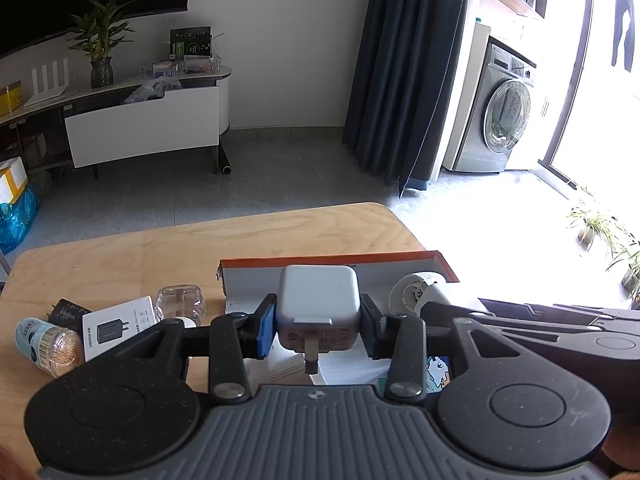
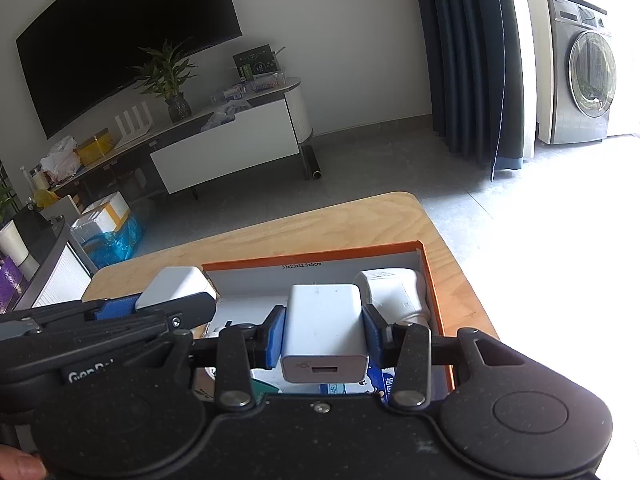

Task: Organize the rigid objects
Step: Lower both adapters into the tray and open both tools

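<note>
The left charger (image 1: 318, 306), a squat white plug block, was clamped between the blue pads of the left gripper (image 1: 319, 326), its folded prong (image 1: 311, 350) and label face turned back toward the camera and its long axis running roughly along the fingers, away from the hand. The right charger (image 2: 324, 336), a taller white block, was pinched the same way in the right gripper (image 2: 325, 338), USB port (image 2: 325, 370) facing the camera and its long axis likewise lying along the fingers. Both hung above the open orange-rimmed box (image 2: 434, 280), the left one near the box's left end, the right one nearer its middle, neither touching anything below. I judged this the carry-and-place step: two rigid items brought over the box, not yet set down. The next move would call for lowering each into a bare patch of the box floor, clear of the white device (image 2: 396, 292) lying at the far right corner and the printed packets (image 2: 384, 384) below, then parting the jaws without the two grippers knocking each other, since they sat close side by side. Outside the box, on the wooden table (image 1: 160, 248), lay a clear case (image 1: 180, 302), a small white carton (image 1: 120, 330), a black adapter (image 1: 70, 312) and a jar (image 1: 48, 346), presumably still to be sorted
</note>
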A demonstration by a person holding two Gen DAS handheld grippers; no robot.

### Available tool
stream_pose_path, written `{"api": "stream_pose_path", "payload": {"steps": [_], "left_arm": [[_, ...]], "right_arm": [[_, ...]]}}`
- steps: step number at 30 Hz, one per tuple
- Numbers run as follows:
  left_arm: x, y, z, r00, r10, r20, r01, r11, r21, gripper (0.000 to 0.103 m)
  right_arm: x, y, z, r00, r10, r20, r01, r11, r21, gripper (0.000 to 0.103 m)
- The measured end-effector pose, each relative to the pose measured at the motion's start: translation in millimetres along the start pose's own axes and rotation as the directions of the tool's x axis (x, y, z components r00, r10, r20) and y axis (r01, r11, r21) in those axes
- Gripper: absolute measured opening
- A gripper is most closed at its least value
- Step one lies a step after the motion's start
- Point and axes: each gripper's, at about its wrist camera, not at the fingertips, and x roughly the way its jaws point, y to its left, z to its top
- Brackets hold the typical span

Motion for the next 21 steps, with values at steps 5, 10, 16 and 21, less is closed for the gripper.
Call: {"api": "stream_pose_path", "payload": {"steps": [5,10,16,21], "left_arm": [[8,2,2,1.0,-0.004,-0.018,0.004,1.0,-0.017,0.042],[14,1,5,0.999,-0.019,-0.032,0.018,1.0,-0.021,0.042],[25,-5,13,0.998,-0.05,-0.046,0.05,0.999,-0.019,0.042],[33,-16,16,0.991,-0.111,-0.068,0.111,0.994,-0.006,0.043]], "right_arm": [[1,-2,3,1.0,0.01,0.029,-0.01,1.0,0.018,0.051],[-9,-7,8,0.998,-0.004,0.067,0.002,1.0,0.022,0.051],[-23,-19,3,0.996,-0.025,0.083,0.021,0.999,0.05,0.053],[-30,-19,2,0.995,-0.035,0.092,0.03,0.998,0.049,0.053]]}}
